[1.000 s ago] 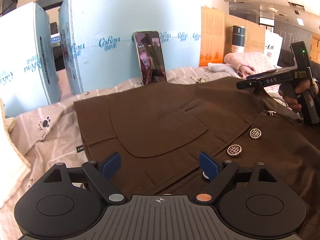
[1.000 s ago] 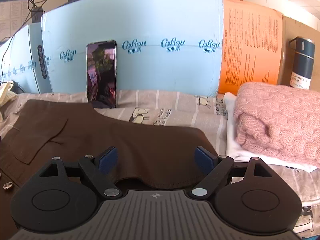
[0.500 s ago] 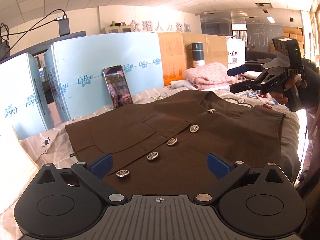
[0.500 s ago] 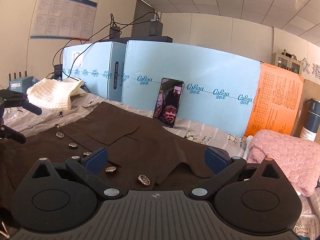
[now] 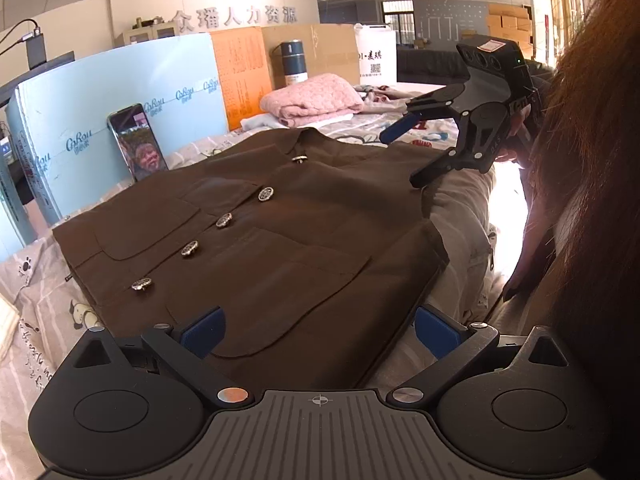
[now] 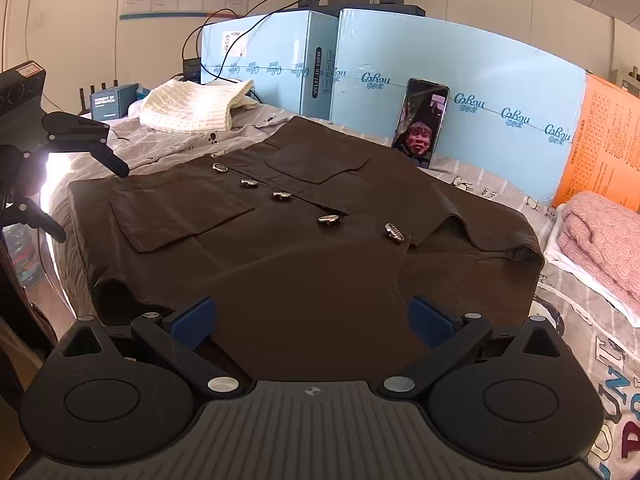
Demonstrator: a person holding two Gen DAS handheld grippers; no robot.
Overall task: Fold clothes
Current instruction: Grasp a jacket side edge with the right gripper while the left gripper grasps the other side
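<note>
A brown button-front jacket (image 5: 280,248) lies spread flat, front up, on the bed, with two flap pockets and a row of metal buttons (image 5: 223,220). My left gripper (image 5: 318,332) hovers over the jacket's hem end, jaws wide open, nothing between the blue pads. In the right wrist view the same jacket (image 6: 304,264) fills the middle, and my right gripper (image 6: 311,320) stands open over its near side by the collar end. Each gripper shows in the other's view: the right gripper (image 5: 404,156) at the far right edge, the left gripper (image 6: 90,200) at the far left, both apart from the cloth.
A phone (image 5: 138,142) leans on the blue foam boards (image 6: 460,68) behind the bed. A folded pink sweater (image 5: 312,96) and a thermos (image 5: 294,62) sit past the collar; a cream knit (image 6: 192,106) lies past the hem. A person's hair (image 5: 580,200) fills the right of the left wrist view.
Both grippers drew back from the jacket toward the bed's near edge and rolled, so the whole garment now shows. Both pairs of jaws stand wider than a second ago.
</note>
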